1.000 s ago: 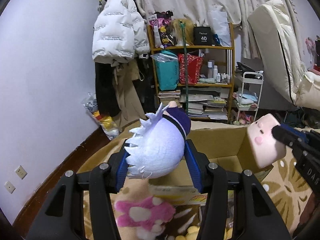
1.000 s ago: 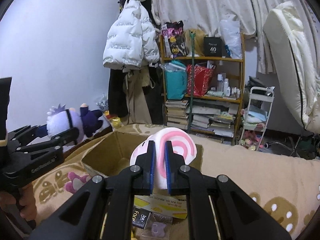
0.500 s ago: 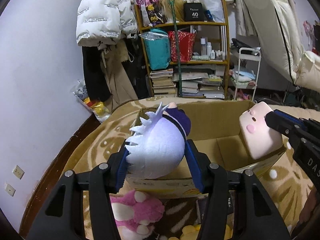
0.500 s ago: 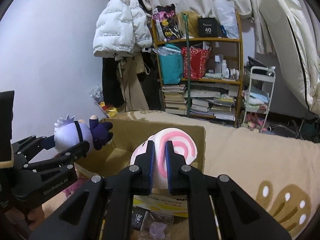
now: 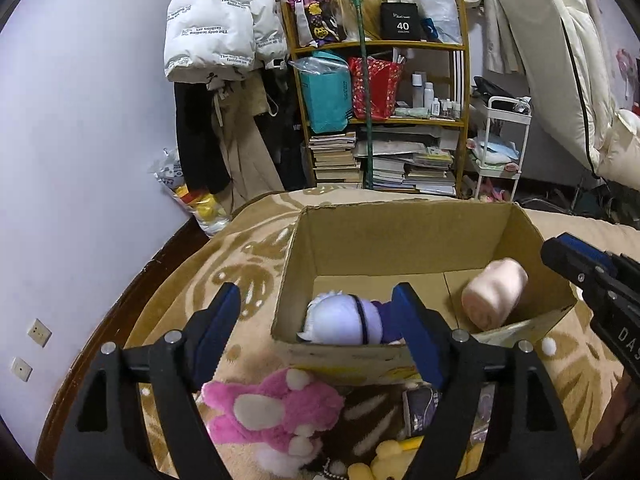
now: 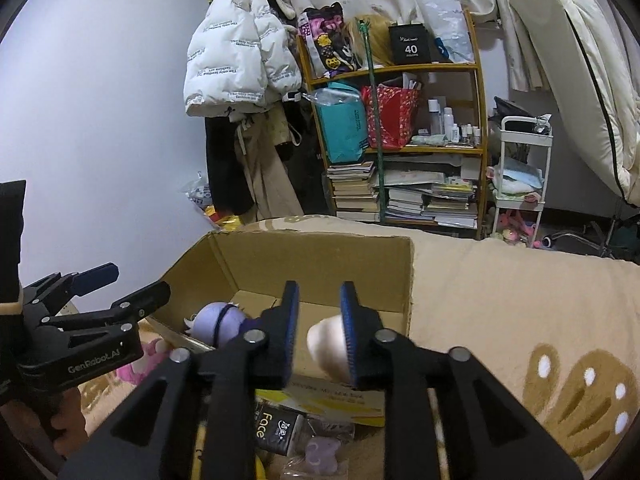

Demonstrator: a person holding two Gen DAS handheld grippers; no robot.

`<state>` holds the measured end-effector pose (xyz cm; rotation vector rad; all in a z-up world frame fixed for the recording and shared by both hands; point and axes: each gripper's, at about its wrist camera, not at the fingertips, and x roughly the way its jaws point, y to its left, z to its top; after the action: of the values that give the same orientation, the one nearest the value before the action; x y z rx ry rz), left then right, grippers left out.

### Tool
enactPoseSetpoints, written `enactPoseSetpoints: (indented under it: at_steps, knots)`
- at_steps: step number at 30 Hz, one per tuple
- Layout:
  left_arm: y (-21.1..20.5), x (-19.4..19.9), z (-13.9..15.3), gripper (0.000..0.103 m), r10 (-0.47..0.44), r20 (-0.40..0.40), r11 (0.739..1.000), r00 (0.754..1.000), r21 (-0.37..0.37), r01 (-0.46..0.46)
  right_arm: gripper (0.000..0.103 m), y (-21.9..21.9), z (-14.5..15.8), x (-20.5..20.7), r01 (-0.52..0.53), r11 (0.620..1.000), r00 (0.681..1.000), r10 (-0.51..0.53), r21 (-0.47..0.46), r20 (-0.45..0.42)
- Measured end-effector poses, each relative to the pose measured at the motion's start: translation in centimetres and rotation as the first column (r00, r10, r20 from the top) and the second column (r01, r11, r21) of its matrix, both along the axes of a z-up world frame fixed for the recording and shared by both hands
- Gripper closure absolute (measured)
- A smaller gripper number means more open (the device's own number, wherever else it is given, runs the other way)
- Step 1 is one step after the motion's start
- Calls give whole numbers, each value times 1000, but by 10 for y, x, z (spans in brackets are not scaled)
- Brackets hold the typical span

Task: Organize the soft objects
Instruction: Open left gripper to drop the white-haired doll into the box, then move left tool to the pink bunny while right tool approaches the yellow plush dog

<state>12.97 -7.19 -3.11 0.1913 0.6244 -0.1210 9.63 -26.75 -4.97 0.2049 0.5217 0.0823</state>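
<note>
An open cardboard box (image 5: 400, 236) sits on the patterned blanket; it also shows in the right wrist view (image 6: 312, 256). Inside it lie a white-haired plush doll with purple clothes (image 5: 344, 318) (image 6: 218, 318) and a pale pink plush (image 5: 494, 292) (image 6: 326, 340). My left gripper (image 5: 320, 312) is open and empty, above the box's near wall over the doll. My right gripper (image 6: 318, 308) is open and empty, just above the pink plush; it also shows at the right edge of the left wrist view (image 5: 576, 260).
A pink and white fluffy plush (image 5: 276, 412) lies in front of the box with small yellow toys (image 5: 384, 458) and packets (image 6: 276, 426). A cluttered bookshelf (image 5: 380, 120), hanging coats (image 5: 220, 40) and a white cart (image 5: 500, 148) stand behind.
Both grippers opened and let go of their plushes. The doll and the pink plush dropped into the box. Both views tilted down toward the box.
</note>
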Motion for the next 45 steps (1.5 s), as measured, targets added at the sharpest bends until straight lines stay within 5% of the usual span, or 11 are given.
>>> enactPoseSetpoints:
  at_steps: [3, 6, 12, 14, 22, 33, 45]
  knots:
    - [3, -7, 1, 22, -6, -2, 1000, 1000, 14, 6, 73, -1, 5, -9, 0, 1000, 1000, 0, 4, 5]
    - [10, -17, 4, 16, -4, 6, 1000, 1000, 10, 4, 49, 1, 11, -21, 10, 1000, 1000, -10, 8, 14]
    - [19, -37, 13, 15, 13, 14, 1000, 1000, 25, -13, 42, 14, 27, -44, 2, 999, 999, 0, -51, 40]
    - [23, -44, 14, 9, 23, 8, 999, 1000, 26, -23, 28, 16, 31, -54, 9, 999, 999, -7, -50, 47]
    - [40, -71, 15, 6, 51, -19, 998, 999, 30, -50, 0, 17, 41, -79, 23, 998, 999, -21, -63, 30]
    - [47, -67, 1, 5, 50, -132, 998, 990, 45, -44, 0, 14, 29, -93, 42, 999, 998, -43, -11, -40]
    - [56, -42, -21, 5, 28, -258, 999, 966, -29, -36, 0, 27, 4, -77, -6, 999, 992, 2, -38, -124]
